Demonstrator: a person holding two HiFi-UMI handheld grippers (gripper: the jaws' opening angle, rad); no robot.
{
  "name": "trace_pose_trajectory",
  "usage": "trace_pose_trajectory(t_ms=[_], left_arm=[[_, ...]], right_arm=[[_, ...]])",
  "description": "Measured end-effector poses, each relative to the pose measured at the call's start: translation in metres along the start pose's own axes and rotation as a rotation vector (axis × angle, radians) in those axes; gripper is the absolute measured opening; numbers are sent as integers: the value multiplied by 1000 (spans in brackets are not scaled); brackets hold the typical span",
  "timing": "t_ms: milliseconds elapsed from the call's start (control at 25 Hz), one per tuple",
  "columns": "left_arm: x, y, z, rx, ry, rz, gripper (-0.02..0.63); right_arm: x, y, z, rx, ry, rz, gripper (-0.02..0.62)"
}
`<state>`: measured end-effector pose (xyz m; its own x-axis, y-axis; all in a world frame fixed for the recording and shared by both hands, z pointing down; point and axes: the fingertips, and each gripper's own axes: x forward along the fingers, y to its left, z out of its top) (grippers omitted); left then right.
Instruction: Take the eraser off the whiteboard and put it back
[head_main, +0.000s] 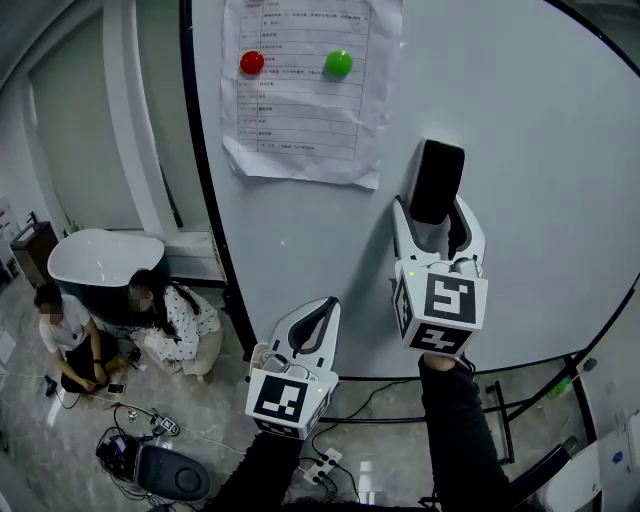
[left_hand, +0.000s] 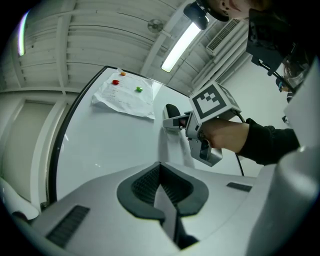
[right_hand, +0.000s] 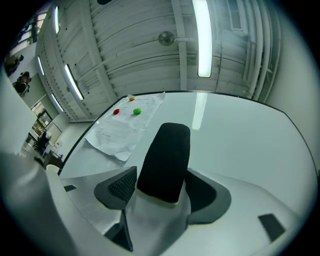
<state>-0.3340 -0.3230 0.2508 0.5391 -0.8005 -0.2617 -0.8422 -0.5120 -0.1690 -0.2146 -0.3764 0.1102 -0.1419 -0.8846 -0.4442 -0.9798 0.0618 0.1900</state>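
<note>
My right gripper (head_main: 436, 225) is up at the whiteboard (head_main: 530, 120), its jaws spread wide with the black eraser (right_hand: 167, 155) standing between them. In the right gripper view there is a clear gap between the left pad (right_hand: 120, 185) and the eraser's side, and the right pad sits partly behind the eraser, so neither jaw is pressing on it. The eraser stands upright on the board face, its far end poking out past my jaw tips, right of the paper sheet (head_main: 300, 100) and a little nearer than it. That sheet hangs at the far left of the board, with a red magnet (head_main: 252, 62) and a green magnet (head_main: 339, 62) side by side near its far edge. My left gripper (left_hand: 160, 167) is nearer and to the left, by the board's dark rim. Its jaws are together, the ribbed pads meeting at the tip with nothing between them, and it touches nothing. From the left gripper view I see my right hand (left_hand: 225, 135) wrapped round the right gripper's body. Far to the left, on the floor, two people (head_main: 120, 330) crouch beside a white tub (head_main: 100, 255).
</note>
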Motion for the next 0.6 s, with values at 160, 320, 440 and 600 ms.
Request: trace_pose_trajectory(t_ms=[160, 320, 440, 600], left_arm=[[1, 0, -2, 5, -1, -10, 6], [0, 3, -2, 13, 5, -10, 6], [-1, 4, -2, 13, 1, -13, 6], [0, 2, 1, 15, -10, -26, 6]], right_arm=[[1, -1, -1, -28, 14, -38, 298], [1, -2, -1, -8, 5, -41, 296], [-1, -3, -1, -10, -9, -29, 295], [-1, -4, -1, -25, -2, -24, 293]])
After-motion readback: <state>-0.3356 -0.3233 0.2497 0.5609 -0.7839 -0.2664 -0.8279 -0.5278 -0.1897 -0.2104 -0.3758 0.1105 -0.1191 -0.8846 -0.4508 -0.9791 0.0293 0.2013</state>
